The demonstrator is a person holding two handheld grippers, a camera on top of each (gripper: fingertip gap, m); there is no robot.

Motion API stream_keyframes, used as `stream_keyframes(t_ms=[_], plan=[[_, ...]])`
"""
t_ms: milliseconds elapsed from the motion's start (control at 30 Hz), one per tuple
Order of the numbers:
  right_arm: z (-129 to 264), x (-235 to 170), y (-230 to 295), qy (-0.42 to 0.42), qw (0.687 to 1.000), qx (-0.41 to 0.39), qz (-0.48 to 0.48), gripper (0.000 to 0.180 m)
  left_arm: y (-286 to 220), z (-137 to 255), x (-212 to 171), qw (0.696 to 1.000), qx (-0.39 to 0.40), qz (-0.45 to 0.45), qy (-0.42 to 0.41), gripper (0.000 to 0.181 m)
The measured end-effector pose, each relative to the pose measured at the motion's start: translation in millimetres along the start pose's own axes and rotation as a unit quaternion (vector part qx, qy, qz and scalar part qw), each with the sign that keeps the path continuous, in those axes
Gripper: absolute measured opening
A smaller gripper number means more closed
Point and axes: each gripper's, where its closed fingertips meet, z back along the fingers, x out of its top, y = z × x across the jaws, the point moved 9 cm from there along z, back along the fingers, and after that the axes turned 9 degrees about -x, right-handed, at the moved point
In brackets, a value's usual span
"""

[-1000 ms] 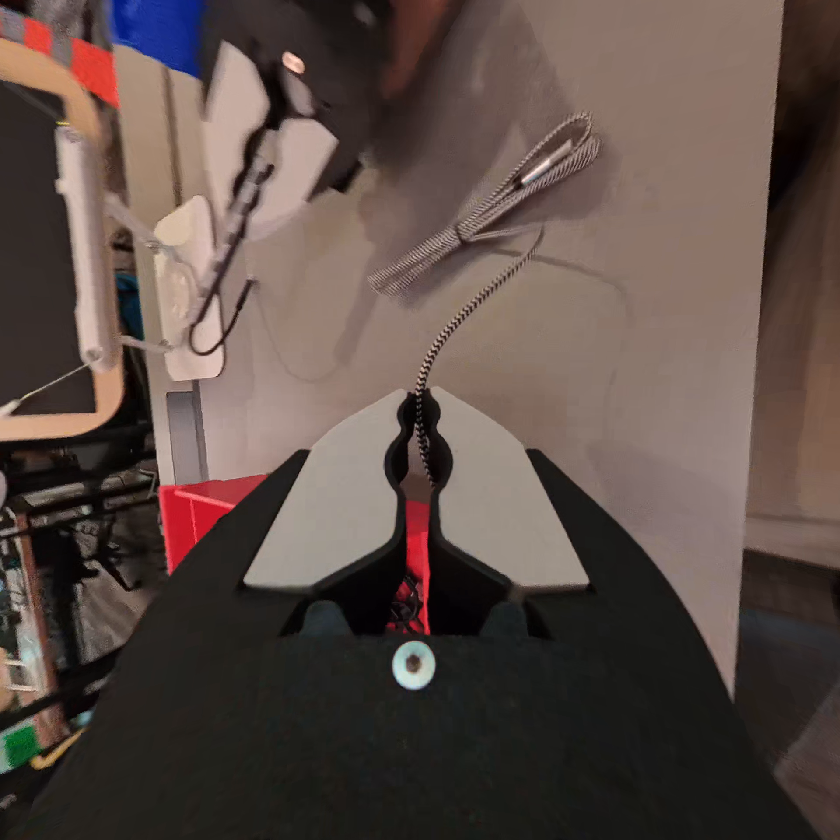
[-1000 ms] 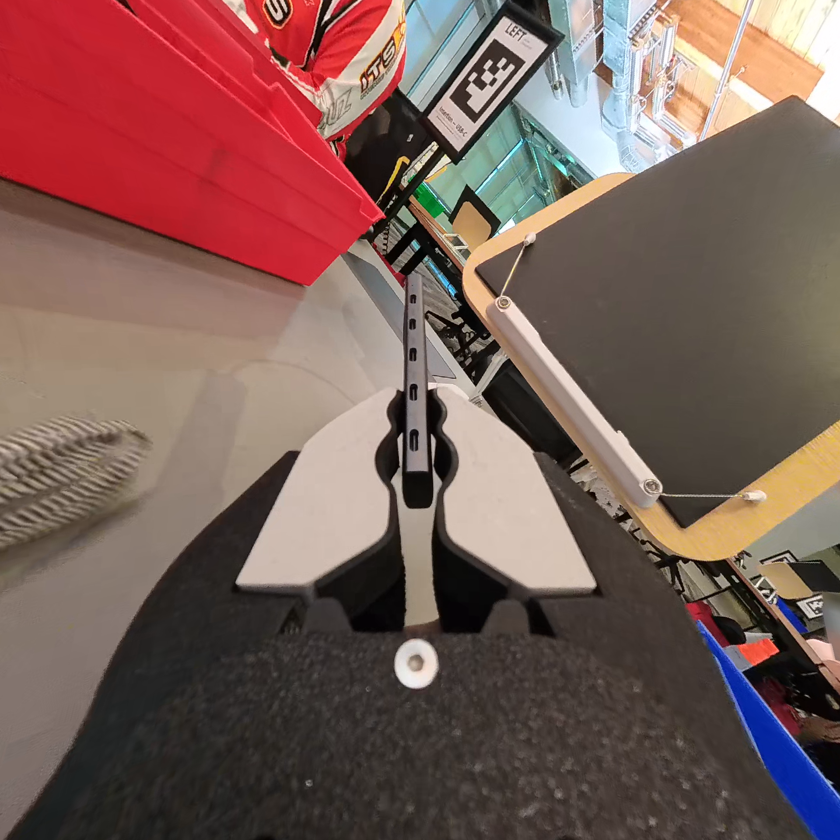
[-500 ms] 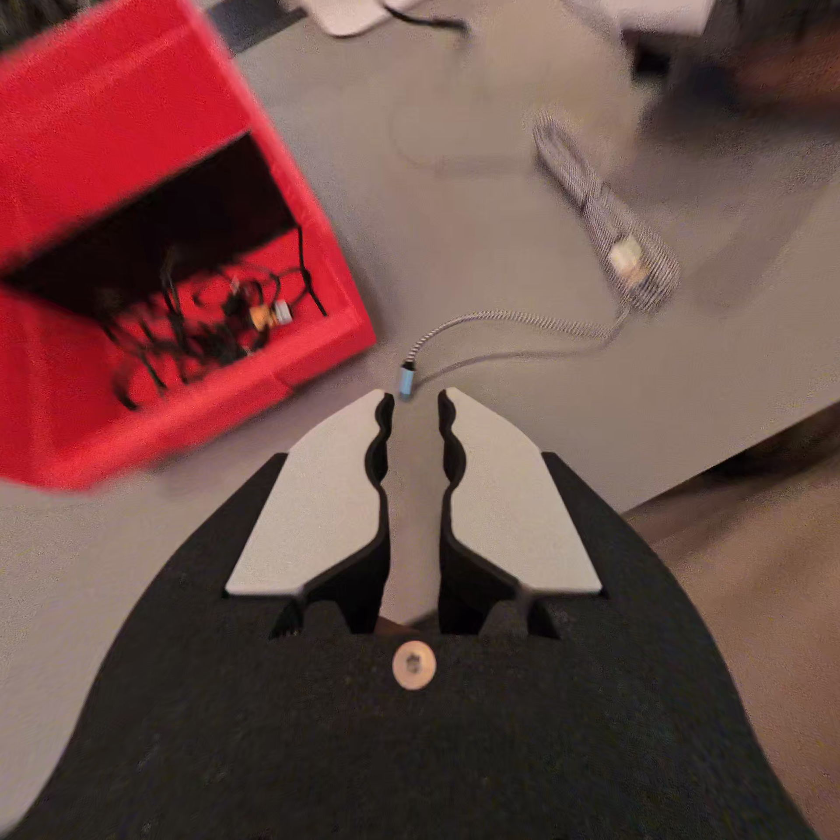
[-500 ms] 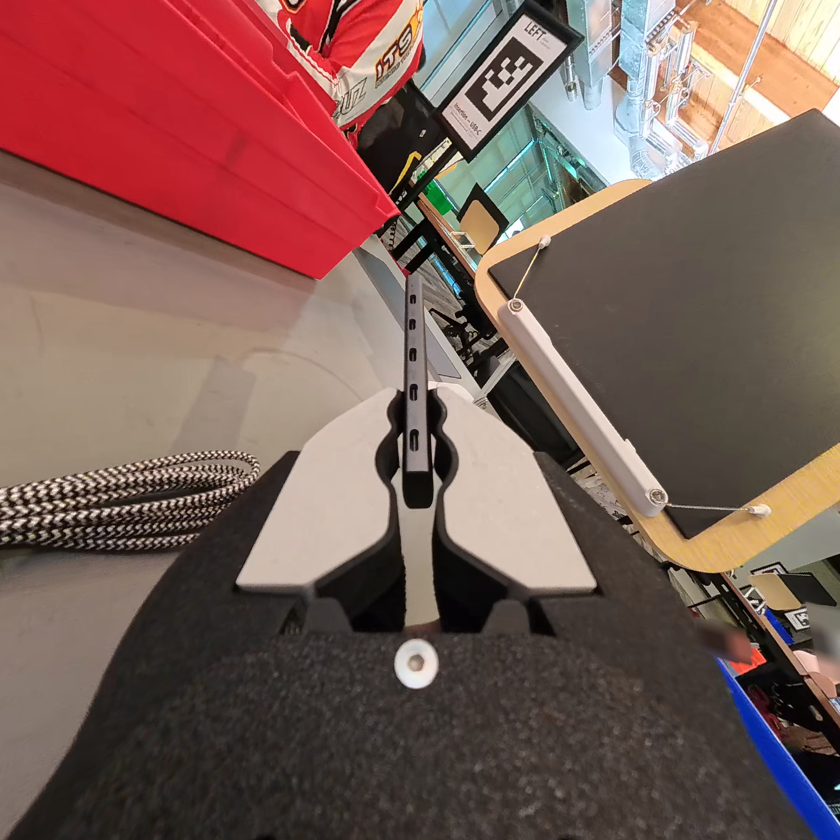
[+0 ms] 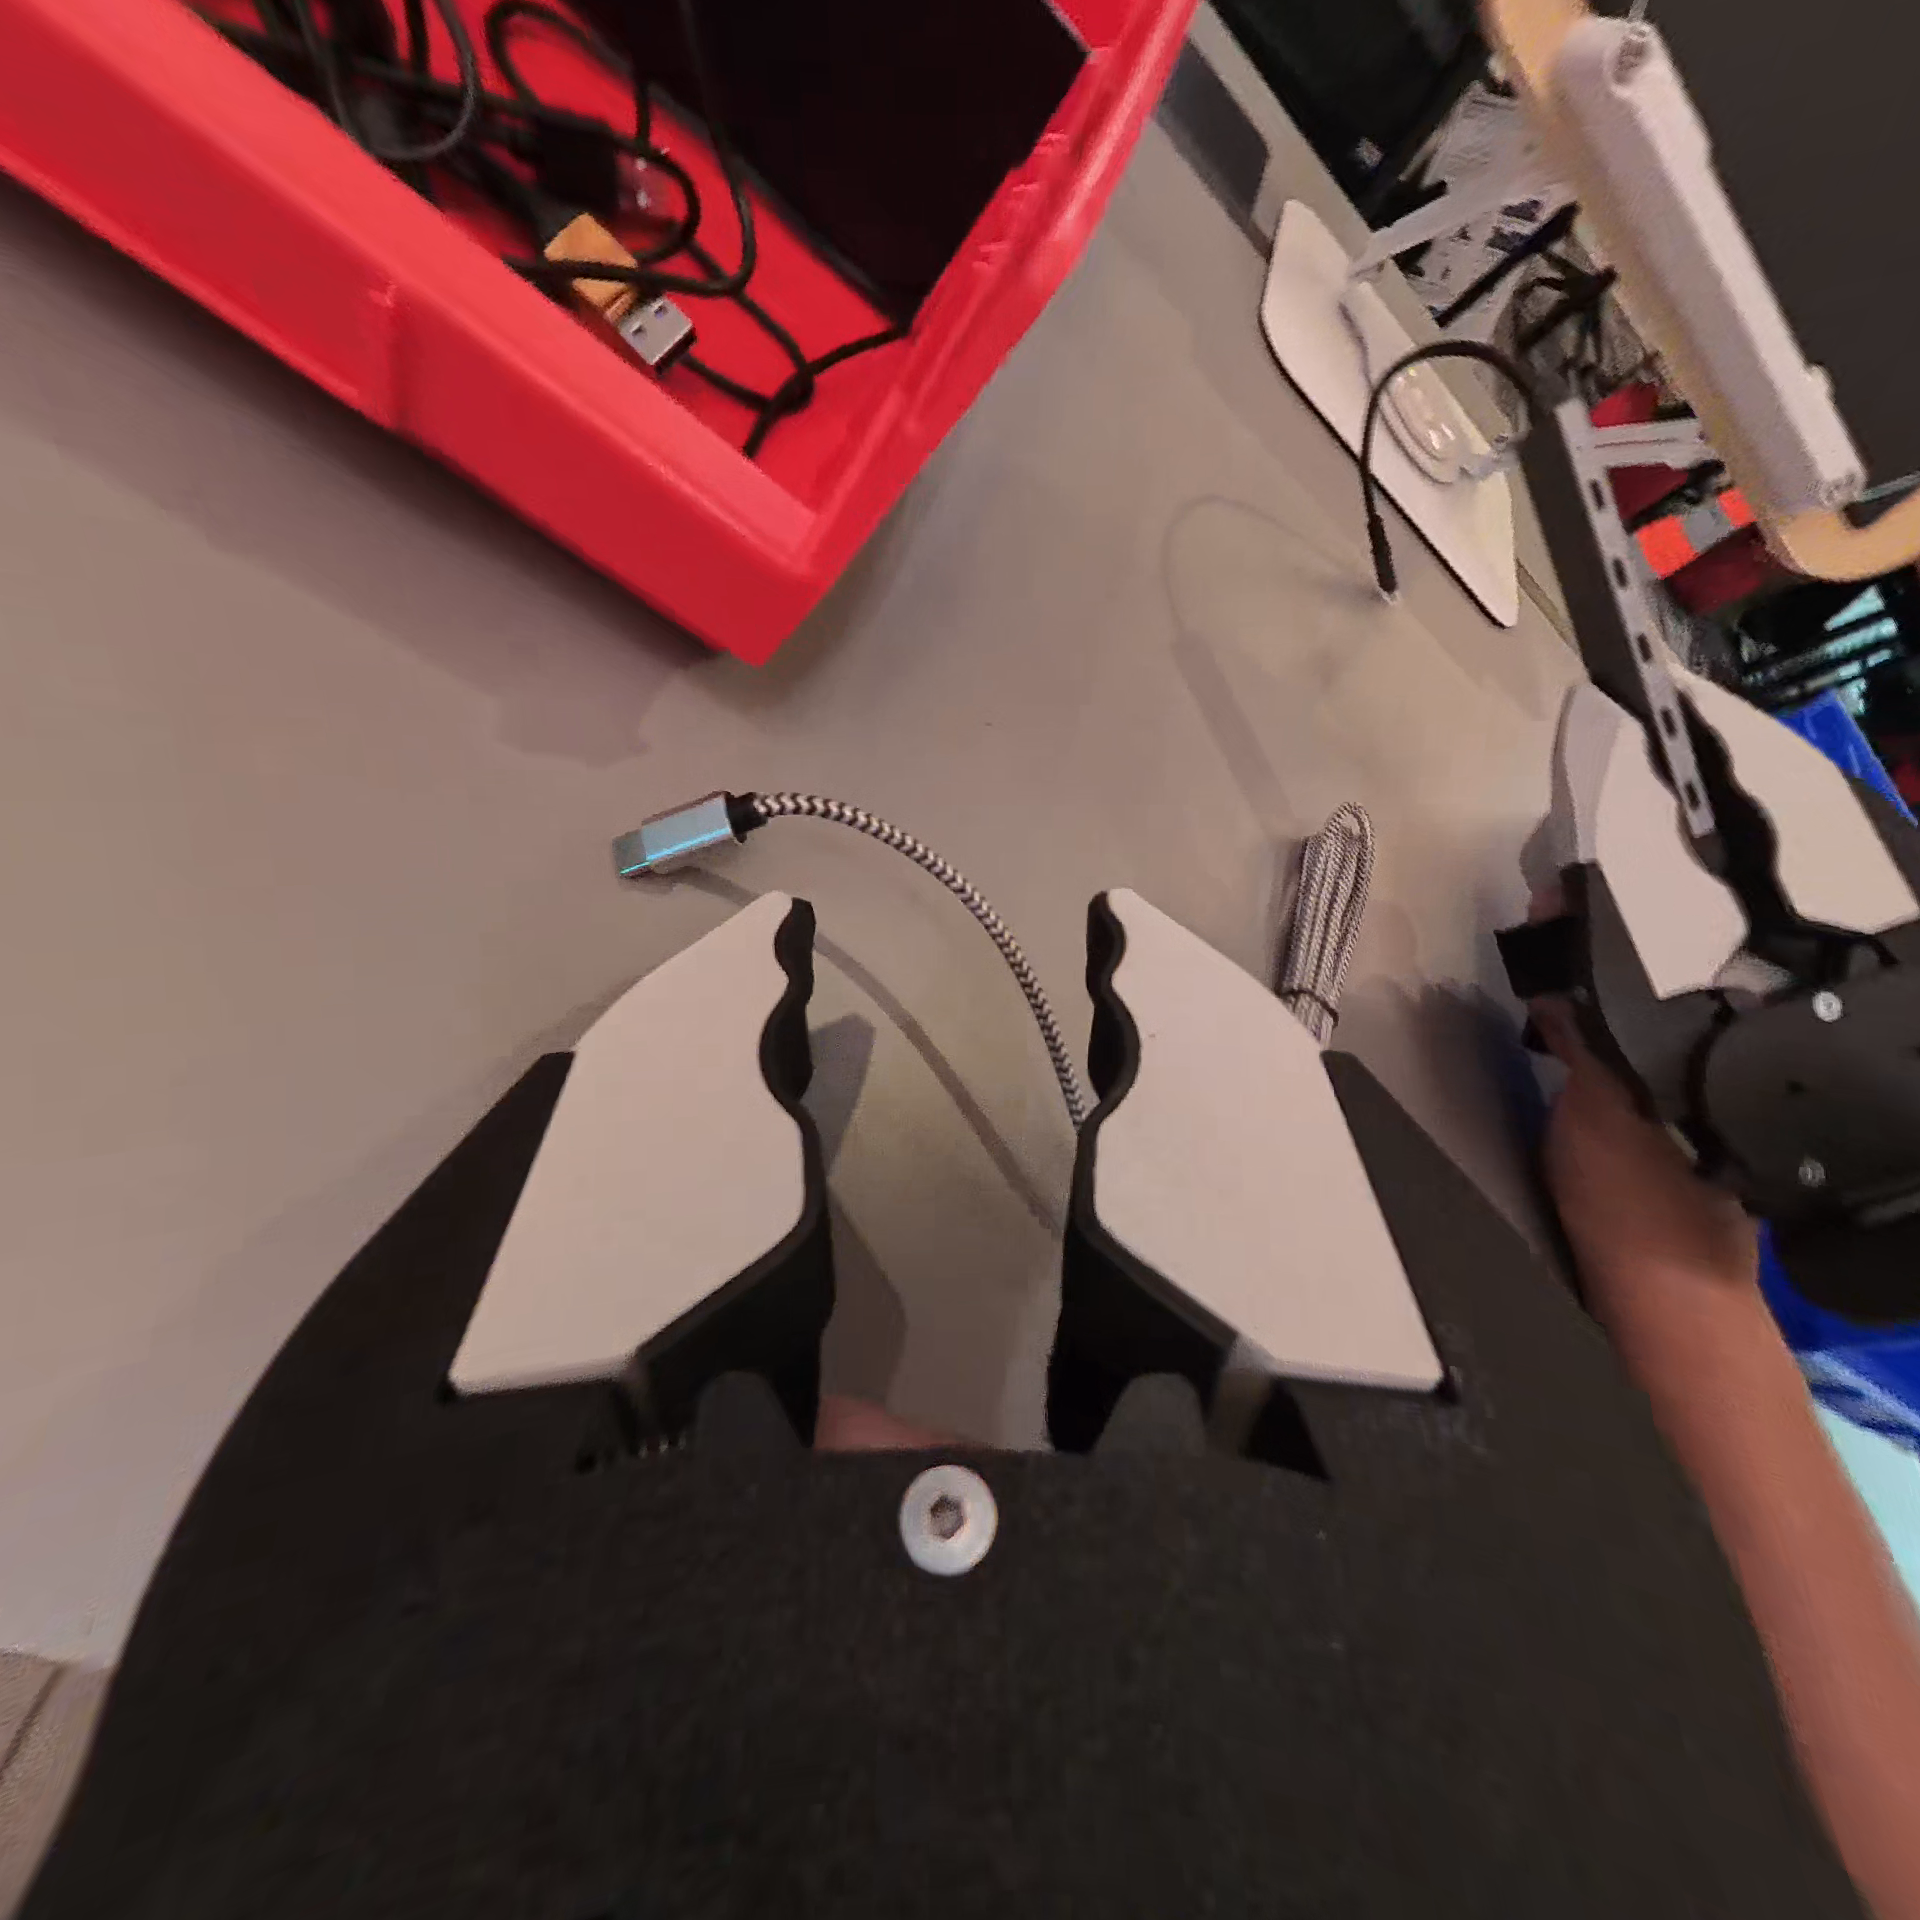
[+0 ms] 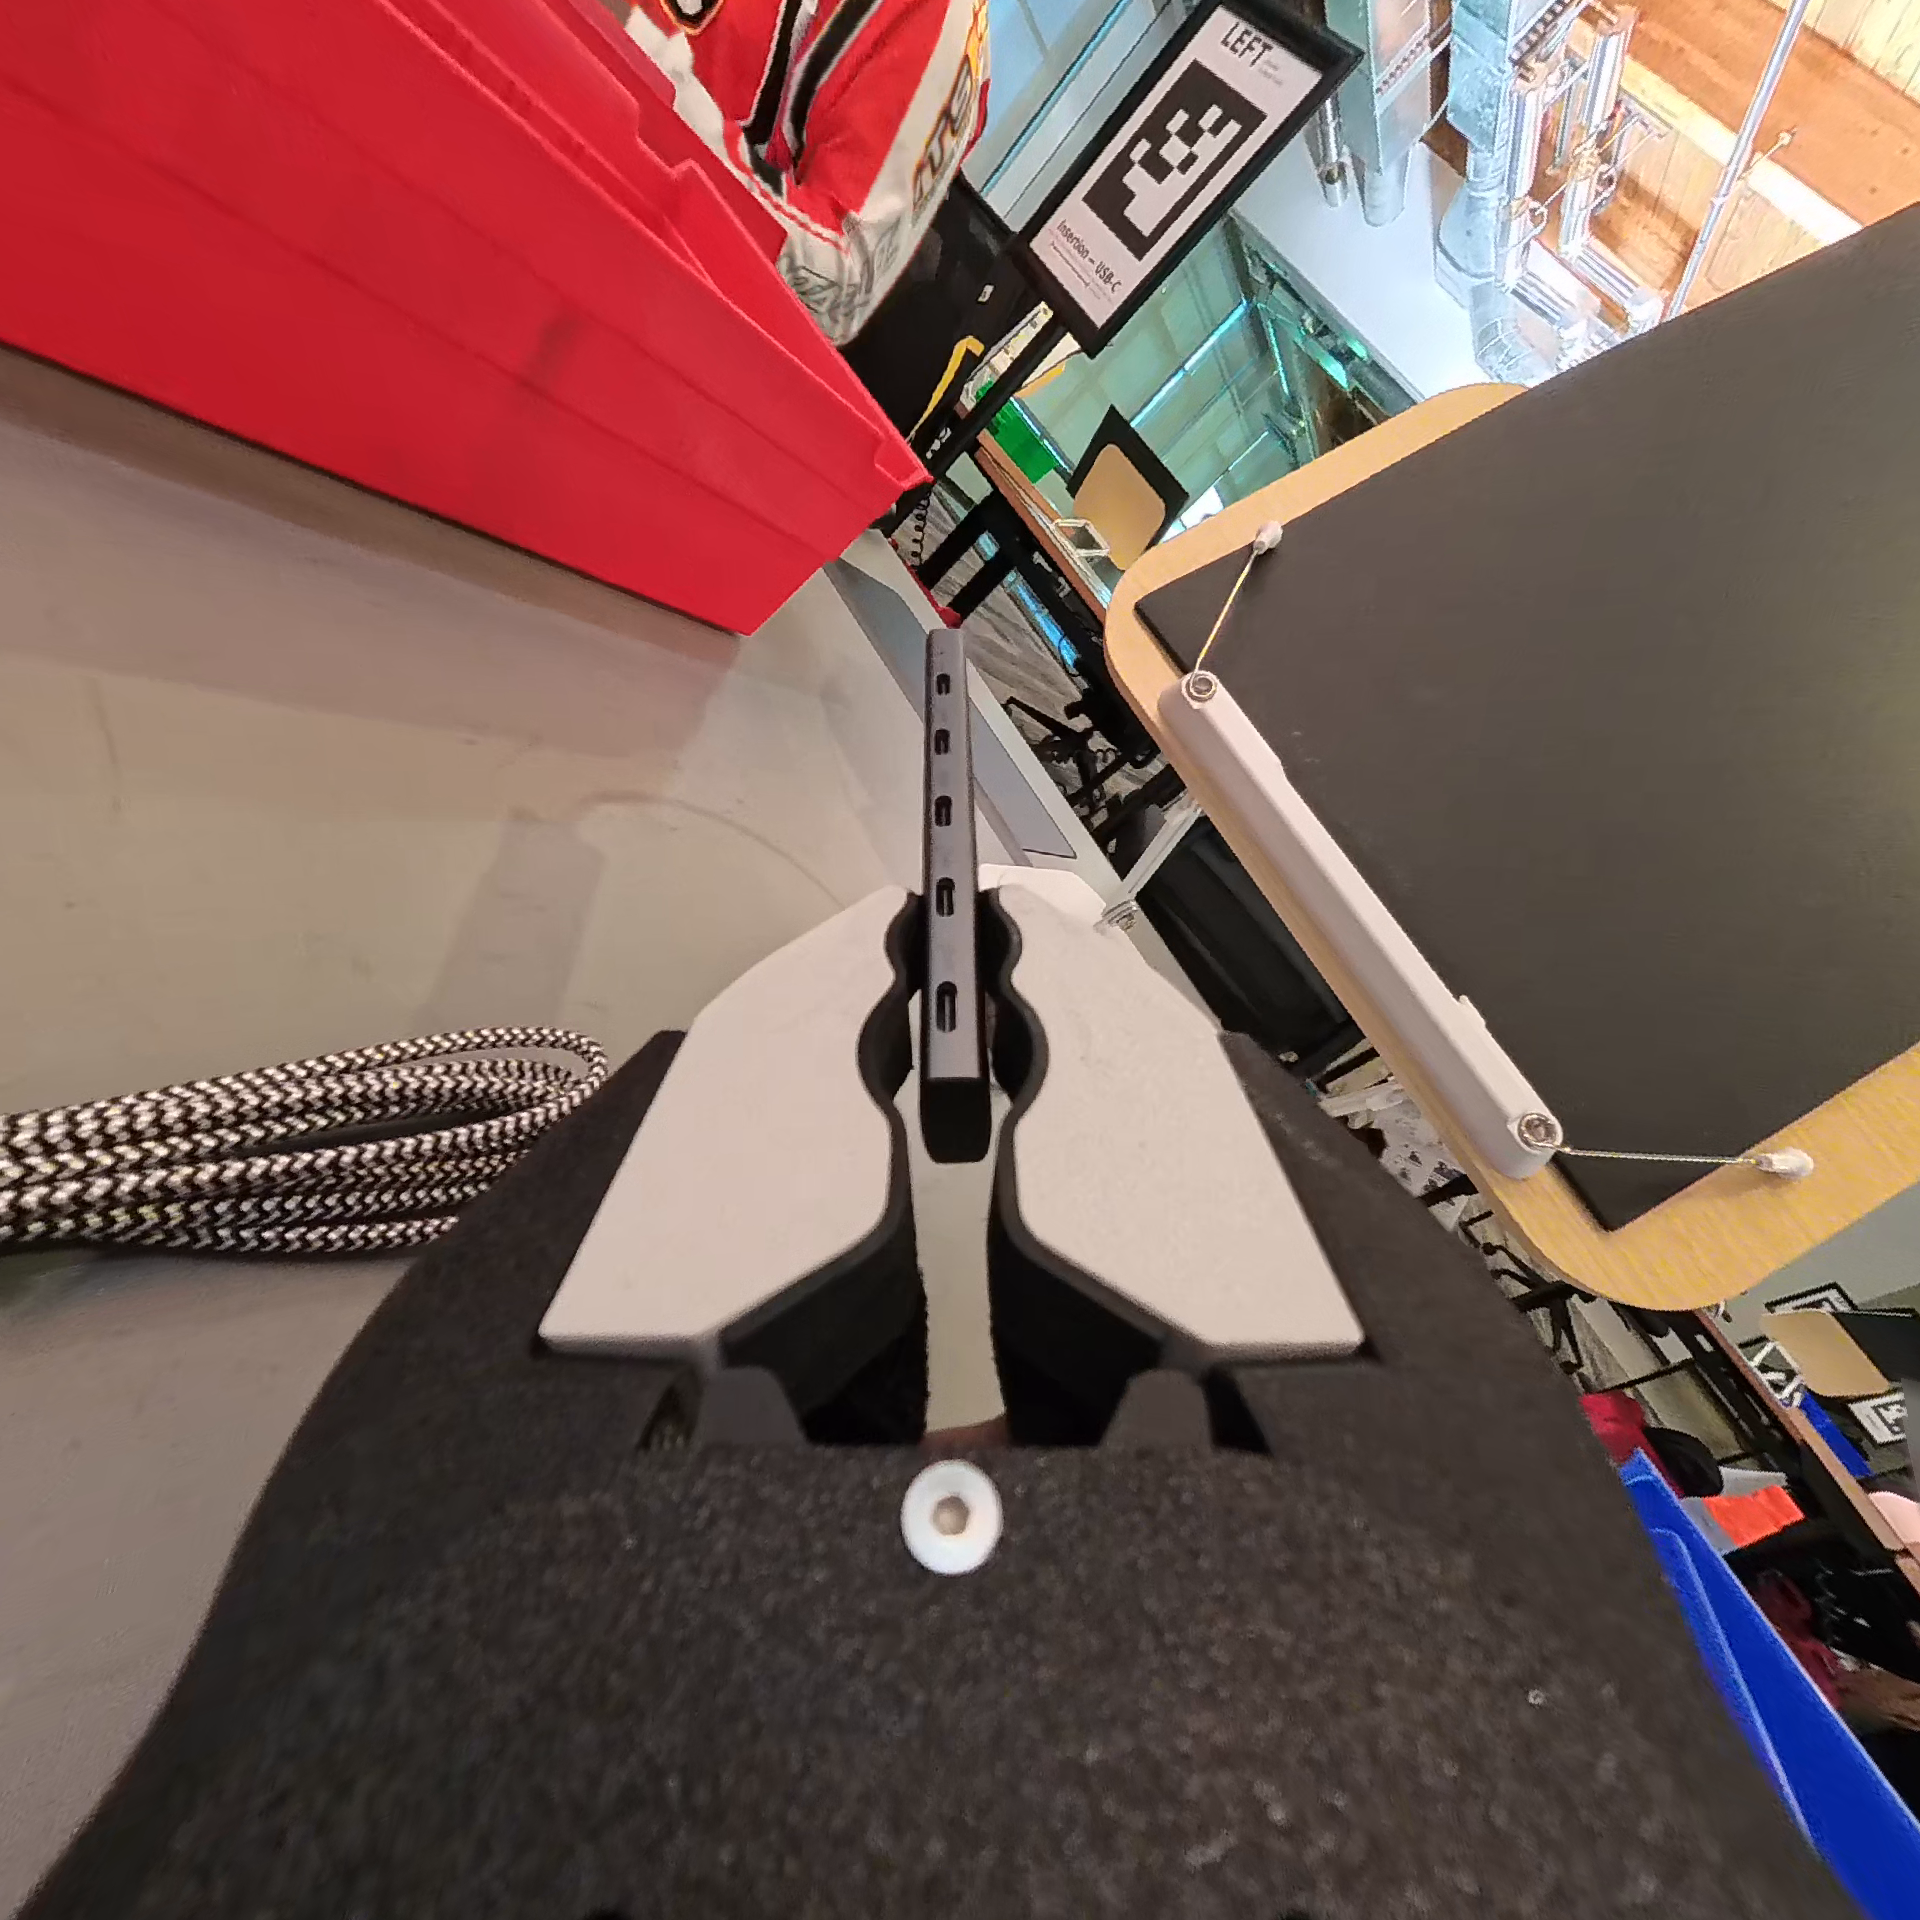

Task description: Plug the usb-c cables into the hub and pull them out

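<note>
My left gripper [image 5: 945,925] is open wide above the grey table [image 5: 260,883]. A black-and-white braided cable [image 5: 977,914] runs loose between its fingers, close to the right finger [image 5: 1174,997], with neither pad pressing on it. The cable's silver plug [image 5: 681,844] lies on the table just past the left fingertip. The rest of the cable is a coiled bundle [image 5: 1330,914], also in the right wrist view [image 6: 291,1132]. My right gripper [image 6: 951,904] is shut on a dark slim hub [image 6: 948,810] with several ports along its edge. It also shows at the right of the left wrist view [image 5: 1662,748].
A red bin [image 5: 582,436] holding several dark cables stands at the back left. A white flat pad [image 5: 1382,416] with a thin black cable lies at the back right. A black board with a wooden rim [image 6: 1558,727] hangs to the right. A person's hand [image 5: 1621,1195] holds the right gripper. There is about 20 cm between the tips of the two grippers. My left tips are about 15 cm from the coiled bundle [image 5: 1330,914], my right tips only 9 cm.
My left gripper was shut on the braided cable, then opened; the cable left the grasp and its plug now lies on the table. The left view swung round. The right gripper kept hold of the hub.
</note>
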Motion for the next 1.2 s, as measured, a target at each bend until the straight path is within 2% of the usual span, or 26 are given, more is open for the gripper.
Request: stream_keyframes(t_ms=[100, 167, 200, 233, 333, 433, 567, 700, 800, 933, 1000, 1033, 1200], plan=[[0, 0, 0, 0.000, 1.000, 0.004, -0.002, 0.010, 4, -11, 4, 0.999, 0.007, 0.037, 0.005, 0.049], [0, 0, 1, -0.001, 1.000, 0.006, -0.002, 0.010, 10, -19, 7, 0.998, 0.010, 0.060, 0.014, 0.042], [0, 0, 1, -0.001, 1.000, 0.008, -0.002, 0.010, 15, -23, 7, 0.997, 0.010, 0.077, 0.024, 0.032], [0, 0, 1, -0.002, 1.000, 0.010, -0.002, 0.010, 18, -26, 7, 0.995, -0.009, 0.093, 0.034, 0.015], [-1, 0, 1, -0.004, 1.000, 0.011, -0.002, 0.010, 21, -28, 9, 0.987, -0.077, 0.137, 0.038, 0.003], [0, 0, 0, -0.005, 1.000, 0.010, -0.006, 0.010, 3, -21, 8, 0.986, -0.155, 0.034, 0.057, 0.002], [1, 1, -2, -0.013, 1.000, 0.007, -0.008, 0.010, -20, -13, 9, 0.954, -0.241, -0.112, 0.140, 0.002], [7, 5, 0, -0.046, 0.998, 0.009, 0.031, 0.009, -50, -13, 23, 0.887, -0.297, -0.269, 0.228, 0.002], [16, 10, 2, -0.084, 0.993, 0.007, 0.082, 0.009, -73, -22, 41, 0.813, -0.317, -0.380, 0.306, 0.002], [22, 14, 9, -0.108, 0.985, 0.015, 0.130, 0.009, -96, -39, 54, 0.662, -0.320, -0.500, 0.457, 0.002], [23, 15, 11, -0.107, 0.984, 0.015, 0.142, 0.009, -106, -48, 55, 0.600, -0.311, -0.530, 0.512, 0.002], [22, 15, 12, -0.106, 0.983, 0.012, 0.148, 0.009, -111, -51, 54, 0.579, -0.305, -0.533, 0.536, 0.002], [23, 15, 19, -0.108, 0.971, 0.001, 0.211, 0.010, -130, -71, 45, 0.516, -0.273, -0.547, 0.600, 0.002]])
